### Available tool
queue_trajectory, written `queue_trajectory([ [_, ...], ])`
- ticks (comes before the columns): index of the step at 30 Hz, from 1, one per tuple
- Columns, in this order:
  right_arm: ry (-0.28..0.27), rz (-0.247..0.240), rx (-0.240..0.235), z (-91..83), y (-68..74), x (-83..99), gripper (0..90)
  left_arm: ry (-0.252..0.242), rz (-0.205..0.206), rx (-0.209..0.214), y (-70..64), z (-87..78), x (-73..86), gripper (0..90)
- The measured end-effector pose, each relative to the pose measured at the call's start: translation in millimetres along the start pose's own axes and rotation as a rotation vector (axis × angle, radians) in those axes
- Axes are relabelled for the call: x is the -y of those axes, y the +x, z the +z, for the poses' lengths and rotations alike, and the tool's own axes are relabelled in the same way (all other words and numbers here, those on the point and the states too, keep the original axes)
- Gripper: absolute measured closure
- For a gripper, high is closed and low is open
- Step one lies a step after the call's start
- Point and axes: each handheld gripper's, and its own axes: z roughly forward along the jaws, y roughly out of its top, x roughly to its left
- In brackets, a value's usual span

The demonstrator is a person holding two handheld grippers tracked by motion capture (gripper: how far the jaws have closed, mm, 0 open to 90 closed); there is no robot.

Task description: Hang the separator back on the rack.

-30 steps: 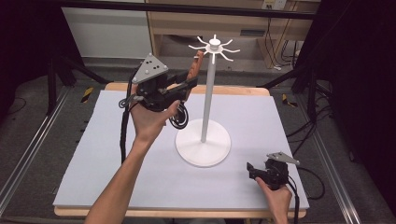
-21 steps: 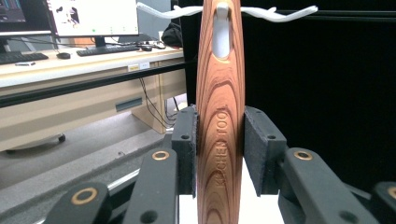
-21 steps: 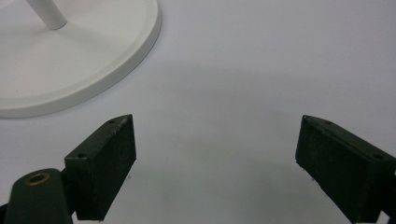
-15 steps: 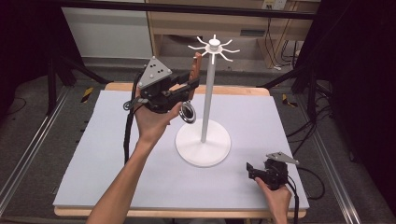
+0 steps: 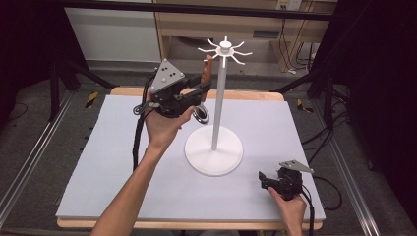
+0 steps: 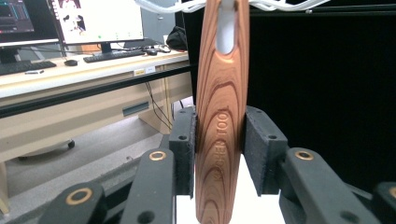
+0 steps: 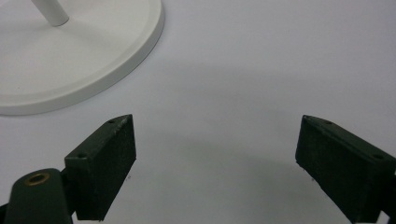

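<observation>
A white stand (image 5: 218, 105) with a ring of hooks (image 5: 225, 49) at its top rises from a round base (image 5: 214, 151) mid-table. A utensil with a wooden handle (image 5: 208, 69) and a round metal end (image 5: 201, 115) is raised to the hooks. My left gripper (image 5: 203, 87) is shut on that handle. In the left gripper view the wooden handle (image 6: 220, 112) stands upright between both pads, and a white hook passes through the slot at its top. My right gripper (image 5: 263, 180) rests open near the table's front right, nothing between its fingers (image 7: 105, 158).
The white mat (image 5: 123, 162) covers the table. The stand's base (image 7: 70, 56) lies just ahead-left of my right gripper. Black cables trail from both grippers. A wooden bench and desks with monitors (image 6: 93, 21) stand beyond the far edge.
My left gripper has lifted and moved right with the utensil, bringing the handle's top up to the stand's hooks. The right gripper has stayed put.
</observation>
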Motion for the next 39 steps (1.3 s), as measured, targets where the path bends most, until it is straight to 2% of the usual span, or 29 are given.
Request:
queue_trajectory([
  [5, -0.002, -0.002, 0.002, -0.1, -0.1, 0.1, 12.7, 0.011, -0.024, 0.008, 4.6, 0.9, 4.6, 61.4],
  [12, -0.001, -0.002, 0.003, -0.1, -0.3, 0.0, 12.7, 0.025, -0.009, 0.002, 7.9, -7.6, 13.0, 53.2],
  [16, -0.001, 0.001, 0.006, -0.3, -0.5, 0.2, 12.7, 0.042, -0.008, 0.001, 9.7, -17.9, 22.5, 48.8],
  [20, -0.002, 0.004, 0.006, -0.2, -0.4, 0.5, 12.7, 0.053, 0.034, -0.005, 15.3, -28.8, 38.8, 46.7],
  [23, -0.002, 0.003, 0.007, -0.1, -0.8, 0.9, 12.7, 0.072, 0.012, 0.0, 17.7, -36.6, 54.1, 45.4],
  [24, -0.002, 0.003, 0.007, -0.1, -0.8, 0.9, 12.7, 0.072, 0.012, 0.0, 17.7, -36.6, 54.1, 45.1],
  [25, 0.0, 0.006, 0.008, -0.3, -0.9, 1.0, 12.7, 0.093, 0.001, -0.002, 19.3, -41.5, 65.9, 44.7],
  [26, 0.0, 0.006, 0.008, -0.3, -0.9, 1.0, 12.7, 0.093, 0.001, -0.002, 19.3, -41.5, 65.9, 44.5],
  [29, -0.002, 0.005, 0.009, -0.3, -1.4, 1.6, 12.7, 0.129, -0.002, -0.01, 23.4, -48.9, 86.1, 43.9],
  [30, 0.001, 0.006, 0.015, -0.3, -1.9, 1.9, 12.7, 0.154, -0.02, -0.018, 25.0, -52.8, 97.5, 43.3],
  [33, -0.001, 0.007, 0.015, -0.5, -2.2, 2.3, 12.7, 0.185, -0.033, -0.027, 29.6, -59.5, 116.8, 42.8],
  [34, -0.002, 0.003, 0.015, -0.4, -2.6, 2.4, 12.7, 0.185, -0.033, -0.027, 29.6, -59.5, 116.8, 42.6],
  [35, -0.002, 0.005, 0.014, -0.2, -2.6, 2.6, 12.7, 0.207, -0.045, -0.034, 32.7, -63.6, 129.5, 42.5],
  [36, -0.002, 0.005, 0.014, -0.2, -2.6, 2.6, 12.7, 0.207, -0.045, -0.034, 32.7, -63.6, 129.5, 42.2],
  [37, 0.001, 0.009, 0.014, -0.1, -2.6, 2.9, 12.7, 0.226, -0.05, -0.04, 36.0, -68.5, 141.5, 42.0],
  [39, 0.005, 0.013, 0.015, -0.2, -2.8, 3.2, 12.6, 0.244, -0.06, -0.048, 39.2, -74.0, 153.2, 41.6],
])
